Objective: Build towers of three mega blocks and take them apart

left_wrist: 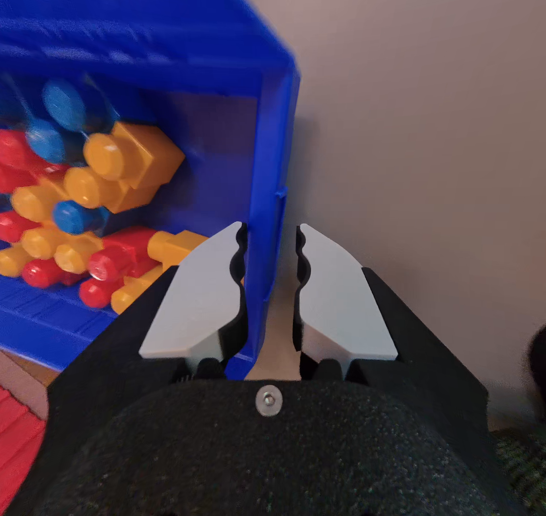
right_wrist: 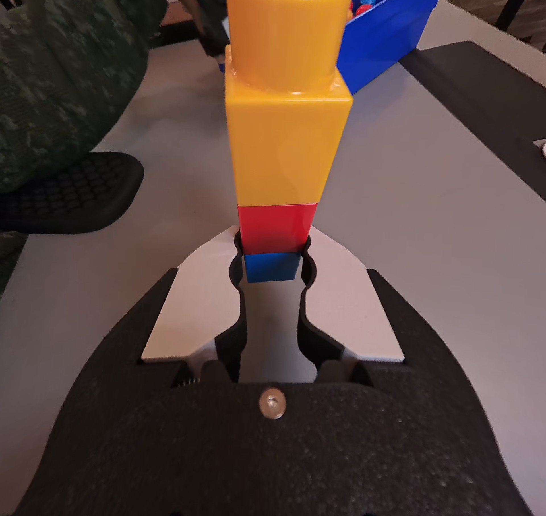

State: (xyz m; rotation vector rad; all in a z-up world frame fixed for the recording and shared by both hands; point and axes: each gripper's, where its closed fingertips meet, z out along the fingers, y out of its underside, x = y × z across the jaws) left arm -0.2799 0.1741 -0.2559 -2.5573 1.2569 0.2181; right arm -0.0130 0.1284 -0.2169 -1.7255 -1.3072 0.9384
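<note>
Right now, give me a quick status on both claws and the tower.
Right claw shut on three-block tower, gripping red and blue blocks. Left claw open, empty, beside blue bin of loose blocks. Nothing in the way.

A yellow block (right_wrist: 288, 147), a red block (right_wrist: 274, 227) and a blue block (right_wrist: 270, 267) are seen stacked; yellow, red and blue blocks (left_wrist: 88, 206) are held in a blue bin (left_wrist: 266, 177).

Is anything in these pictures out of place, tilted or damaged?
Nothing looks damaged. The blue bin appears steeply tilted, likely from the left gripper camera's angle. The three-block tower looks straight in the right gripper.
</note>
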